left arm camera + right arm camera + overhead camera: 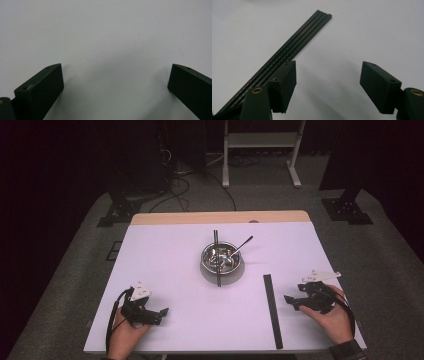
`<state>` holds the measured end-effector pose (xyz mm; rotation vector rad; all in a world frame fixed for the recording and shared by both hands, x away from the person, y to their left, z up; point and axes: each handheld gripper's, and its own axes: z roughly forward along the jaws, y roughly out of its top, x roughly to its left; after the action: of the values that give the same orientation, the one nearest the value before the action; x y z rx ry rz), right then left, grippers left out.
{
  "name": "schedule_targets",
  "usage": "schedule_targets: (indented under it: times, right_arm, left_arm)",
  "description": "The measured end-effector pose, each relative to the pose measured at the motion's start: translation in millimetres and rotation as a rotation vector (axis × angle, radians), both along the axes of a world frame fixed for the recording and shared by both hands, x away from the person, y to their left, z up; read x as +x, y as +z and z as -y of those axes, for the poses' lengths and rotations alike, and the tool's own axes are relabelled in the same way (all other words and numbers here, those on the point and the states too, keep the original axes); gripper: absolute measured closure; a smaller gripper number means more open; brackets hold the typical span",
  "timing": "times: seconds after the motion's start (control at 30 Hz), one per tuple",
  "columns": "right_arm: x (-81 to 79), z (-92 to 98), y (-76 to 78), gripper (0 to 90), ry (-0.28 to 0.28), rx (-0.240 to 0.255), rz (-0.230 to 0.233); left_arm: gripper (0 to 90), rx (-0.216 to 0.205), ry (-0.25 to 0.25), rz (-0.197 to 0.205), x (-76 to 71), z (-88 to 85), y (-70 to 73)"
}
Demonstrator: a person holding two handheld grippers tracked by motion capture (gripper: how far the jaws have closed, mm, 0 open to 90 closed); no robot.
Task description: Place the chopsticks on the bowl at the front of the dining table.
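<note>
- Looks like I'm partway: the bowl [221, 259] at 12 o'clock on the table [165, 270] already has a spoon [243, 243] and chopsticks [217, 251] in it.
- The black strip [272, 310] lies flat toward 4 o'clock, not picked up.
- My right hand-held gripper [328, 75] has jaws wide apart, empty, strip just beside one jaw.
- Left hand-held gripper [116, 80]: spread wide too, nothing in it.

High view: white rectangular desk [170, 285] lit evenly from above, slight violet cast; room behind its far edge falls to near black. Picture soft and low-res, small detail smeared. Shiny round metal bowl [221, 259] shows specular glints. Both gripper views: bright flat grey-white surface, soft diffuse shadows under the black tongs, which are underexposed and a bit blurred close up. No clipping glare.
</note>
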<state>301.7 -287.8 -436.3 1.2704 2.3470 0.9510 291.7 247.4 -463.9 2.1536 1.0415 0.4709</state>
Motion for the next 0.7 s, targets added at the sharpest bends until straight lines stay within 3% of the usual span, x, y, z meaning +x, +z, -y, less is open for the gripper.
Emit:
schedule_targets:
  times: [0.7]
  right_arm:
    - [-11.4, 14.9, -16.2, 26.6, -0.024, -0.05, -0.012]
  left_arm:
    - [0.0, 0.0, 0.0, 0.0, 0.0, 0.0, 0.0]
